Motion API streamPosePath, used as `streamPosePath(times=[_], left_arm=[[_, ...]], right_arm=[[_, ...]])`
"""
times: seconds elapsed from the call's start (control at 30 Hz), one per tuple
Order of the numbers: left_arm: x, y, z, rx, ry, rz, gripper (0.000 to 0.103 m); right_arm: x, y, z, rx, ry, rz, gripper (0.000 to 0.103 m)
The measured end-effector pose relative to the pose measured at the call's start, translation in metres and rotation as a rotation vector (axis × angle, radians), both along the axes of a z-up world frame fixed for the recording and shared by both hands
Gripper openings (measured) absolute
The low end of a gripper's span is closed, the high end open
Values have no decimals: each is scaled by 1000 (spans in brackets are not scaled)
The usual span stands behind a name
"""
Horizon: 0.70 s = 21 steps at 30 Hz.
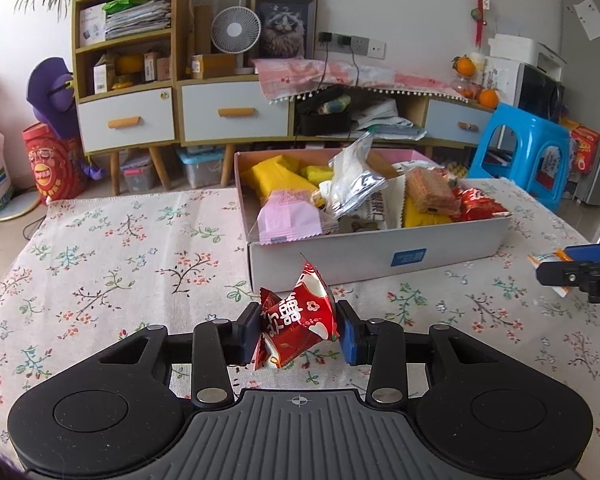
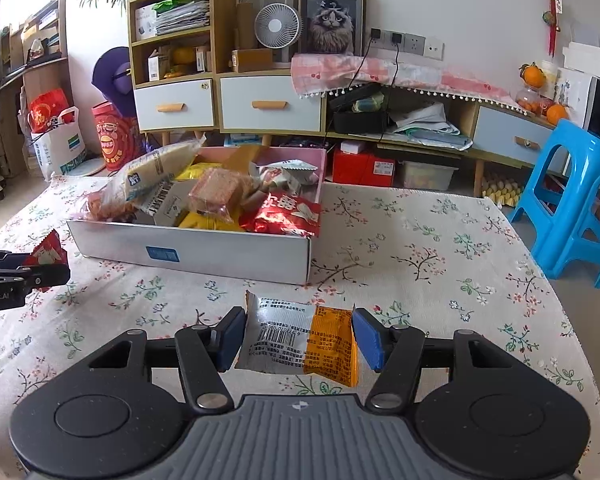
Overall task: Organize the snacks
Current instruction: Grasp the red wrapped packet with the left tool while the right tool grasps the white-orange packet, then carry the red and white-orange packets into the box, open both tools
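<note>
Floral tablecloth (image 1: 100, 248), white box (image 1: 372, 256) heaped with snack packets (image 1: 352, 196).

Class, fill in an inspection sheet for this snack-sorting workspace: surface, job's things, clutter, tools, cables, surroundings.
Surface: floral tablecloth, flat.
Job's things: open box heaped with snacks; red packet; white-and-orange packet.
Clutter: nothing seen on the cloth.
Tools: left tool shut on the red packet; right tool shut on the white-and-orange packet.
Cables: black leads from wall sockets down to the sideboard.
Surroundings: sideboard, fan, blue stool.
</note>
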<state>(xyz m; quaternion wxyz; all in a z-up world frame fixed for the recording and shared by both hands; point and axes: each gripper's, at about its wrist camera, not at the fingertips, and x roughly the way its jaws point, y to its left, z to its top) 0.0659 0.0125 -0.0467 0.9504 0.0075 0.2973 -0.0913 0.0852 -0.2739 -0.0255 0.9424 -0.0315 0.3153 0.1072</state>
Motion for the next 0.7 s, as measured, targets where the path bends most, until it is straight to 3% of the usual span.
streamPosePath(times=[0.7], left_arm=[[2, -13, 47, -102, 48, -22, 37]], right_arm=[[13, 32, 44, 65, -22, 42, 47]])
